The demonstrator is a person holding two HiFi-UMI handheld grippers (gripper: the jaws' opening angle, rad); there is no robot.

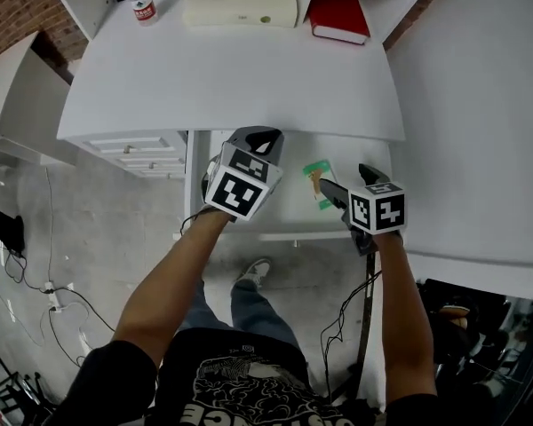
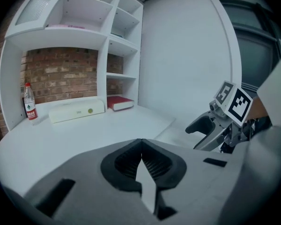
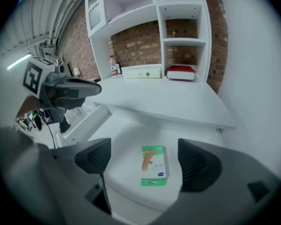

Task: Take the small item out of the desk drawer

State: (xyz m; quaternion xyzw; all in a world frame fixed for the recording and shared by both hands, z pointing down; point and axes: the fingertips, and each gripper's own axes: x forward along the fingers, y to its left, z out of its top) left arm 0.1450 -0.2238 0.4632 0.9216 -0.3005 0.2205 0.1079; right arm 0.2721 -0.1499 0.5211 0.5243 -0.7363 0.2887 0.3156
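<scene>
While the left hand-held gripper hangs with jaws pressed together and empty over the left part of the open drawer, the small green box lies flat inside it, below the wide-spread jaws of the right hand-held gripper.

The left arm and the right arm are stretched forward and down, side by side. The left gripper is kept closed, its jaws pressed together at the tips. The right gripper is tipped downward, its jaws spread wide, and nothing is gripped.
</scene>
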